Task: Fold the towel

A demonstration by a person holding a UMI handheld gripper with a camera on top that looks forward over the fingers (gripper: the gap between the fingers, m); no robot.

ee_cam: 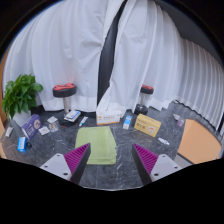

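Gripper view shows the tool (pixel 109 163) held above the table (pixel 125 175), its fingers spread apart and clamped on nothing. Just ahead, between the two fingers, the green towel (pixel 99 146) lies flat on the table. Folding looks not yet begun; the next move likely calls for dropping to a near edge and pinching it. Beyond sit a potted plant (pixel 20 94) and white curtains (pixel 90 45).

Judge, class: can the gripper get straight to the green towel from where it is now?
Probably yes. The green towel lies flat on the grey table, just ahead of the open gripper, with nothing between the fingers and its near edge. The other items sit off to either side.
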